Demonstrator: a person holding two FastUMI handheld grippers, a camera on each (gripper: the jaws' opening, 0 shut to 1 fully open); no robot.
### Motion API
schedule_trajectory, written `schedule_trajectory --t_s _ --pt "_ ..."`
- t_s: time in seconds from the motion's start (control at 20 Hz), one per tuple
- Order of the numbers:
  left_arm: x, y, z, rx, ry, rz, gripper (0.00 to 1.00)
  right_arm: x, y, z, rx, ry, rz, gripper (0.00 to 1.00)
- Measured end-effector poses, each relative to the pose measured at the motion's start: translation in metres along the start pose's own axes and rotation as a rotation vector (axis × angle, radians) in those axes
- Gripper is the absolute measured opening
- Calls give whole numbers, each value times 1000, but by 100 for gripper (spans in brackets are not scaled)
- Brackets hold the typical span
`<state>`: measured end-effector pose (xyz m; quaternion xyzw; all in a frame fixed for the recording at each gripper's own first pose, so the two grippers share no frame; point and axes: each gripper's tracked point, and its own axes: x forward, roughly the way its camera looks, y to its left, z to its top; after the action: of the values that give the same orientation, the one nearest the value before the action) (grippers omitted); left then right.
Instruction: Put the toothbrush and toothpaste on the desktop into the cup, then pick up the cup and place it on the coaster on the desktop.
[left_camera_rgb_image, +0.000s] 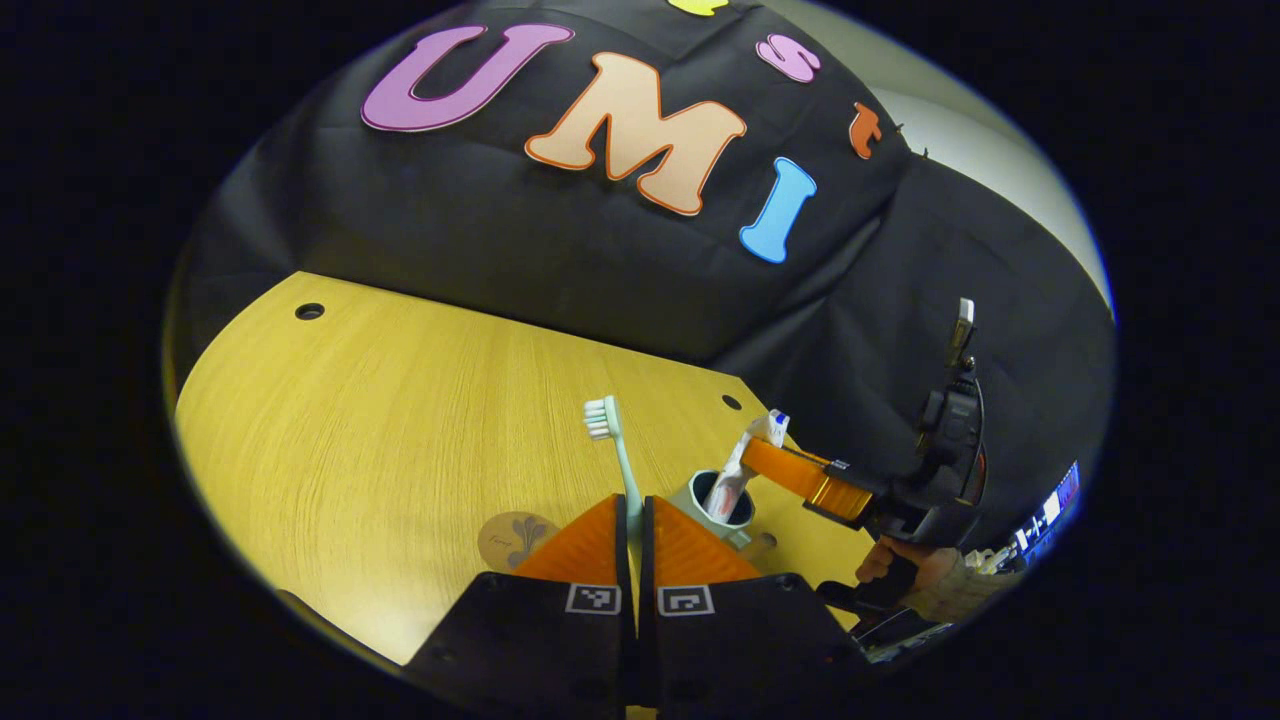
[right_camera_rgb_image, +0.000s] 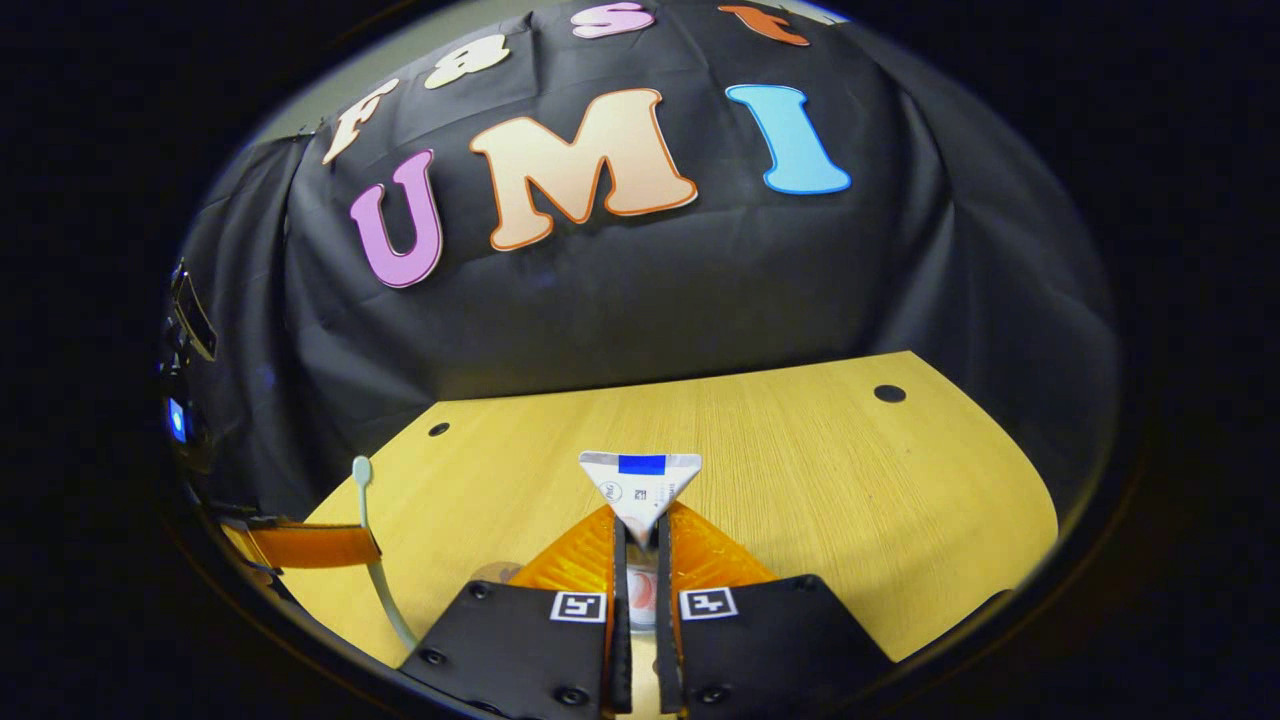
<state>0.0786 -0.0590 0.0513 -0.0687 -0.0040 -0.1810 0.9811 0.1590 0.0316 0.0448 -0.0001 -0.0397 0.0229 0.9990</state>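
In the left gripper view my left gripper (left_camera_rgb_image: 635, 502) is shut on a mint-green toothbrush (left_camera_rgb_image: 612, 440) that stands upright, bristles on top. Just right of it sits the pale cup (left_camera_rgb_image: 700, 498). A white toothpaste tube (left_camera_rgb_image: 735, 475) leans with its lower end inside the cup, and the right gripper (left_camera_rgb_image: 765, 455) clamps its upper part. In the right gripper view my right gripper (right_camera_rgb_image: 640, 525) is shut on the toothpaste (right_camera_rgb_image: 640, 482), crimped end up. The left gripper (right_camera_rgb_image: 310, 545) holds the toothbrush (right_camera_rgb_image: 366, 500) at the far left. A round brown coaster (left_camera_rgb_image: 515, 540) lies left of the cup.
The wooden desktop (left_camera_rgb_image: 400, 420) has small dark holes near its back edge and stretches wide to the left. A hand (left_camera_rgb_image: 890, 565) holds the right gripper's handle at the lower right. Black cloth walls close in the back.
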Motion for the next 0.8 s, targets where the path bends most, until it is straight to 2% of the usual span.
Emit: schedule_trajectory --t_s 0.2,0.35,0.4,0.45,0.55,0.8 --pt "2 -4 4 14 -3 -11 0 -4 6 -24 45 60 31 21" --pt "3 -7 10 9 -17 -24 0 -14 11 -19 81 35 50 69" --pt "2 -8 13 4 -26 -30 0 -18 11 -18 84 23 45 72" --pt "4 -9 16 0 -36 -34 0 -22 8 -18 87 14 36 92" --pt "5 -9 21 0 -52 -33 0 -33 0 -20 110 6 10 99" --pt "18 -14 40 40 -103 -27 0 -64 -33 -38 170 26 -72 99"
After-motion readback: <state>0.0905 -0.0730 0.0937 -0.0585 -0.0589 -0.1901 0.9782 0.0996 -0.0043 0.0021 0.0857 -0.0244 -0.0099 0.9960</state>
